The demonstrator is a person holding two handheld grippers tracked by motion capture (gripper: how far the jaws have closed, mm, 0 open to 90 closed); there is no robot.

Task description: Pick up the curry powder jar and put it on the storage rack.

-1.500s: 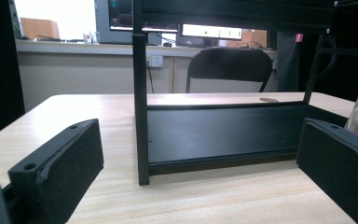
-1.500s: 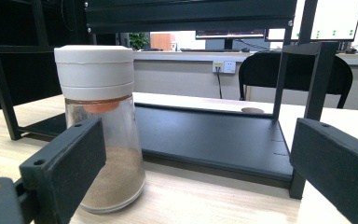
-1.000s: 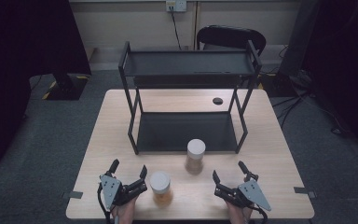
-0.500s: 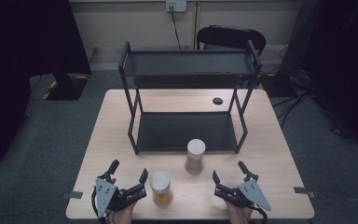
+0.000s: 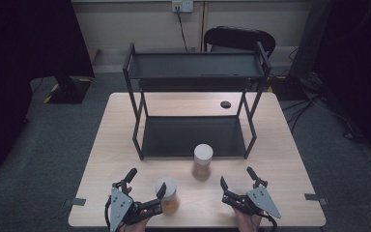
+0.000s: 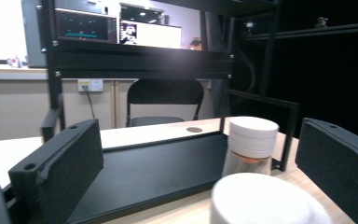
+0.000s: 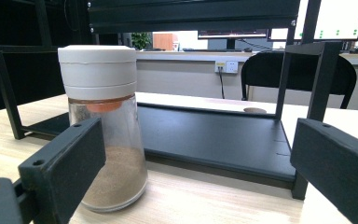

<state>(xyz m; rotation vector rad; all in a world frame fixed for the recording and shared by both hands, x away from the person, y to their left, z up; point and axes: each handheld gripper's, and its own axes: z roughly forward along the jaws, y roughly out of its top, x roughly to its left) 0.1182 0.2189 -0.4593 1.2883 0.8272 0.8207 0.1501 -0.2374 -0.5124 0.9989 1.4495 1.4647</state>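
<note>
Two spice jars upright before a black shelf rack

Nearest the table's front edge, a white-capped jar (image 5: 168,196) stands upright, its long axis vertical, amber-brown powder showing through the glass. No label or writing can be read on it. The left gripper (image 5: 145,190) sits around it with jaws spread wide: one jaw lies just beside the jar's near side, the other well off to the left, and nothing is clamped. In the left gripper view the jar's white cap (image 6: 268,201) rises low between the two black jaws.

Farther in, a second white-capped jar (image 5: 202,162) also stands upright, just in front of the black two-tier rack (image 5: 194,137), apart from the first. The right gripper view shows its clear body (image 7: 108,149) holding tan powder, unmarked.

Right of both jars, the right gripper (image 5: 237,183) rests on the wooden table (image 5: 280,159), jaws wide apart and empty.

Behind the rack lie a dark round disc (image 5: 225,104) on the tabletop and a black folding chair (image 5: 239,37).
</note>
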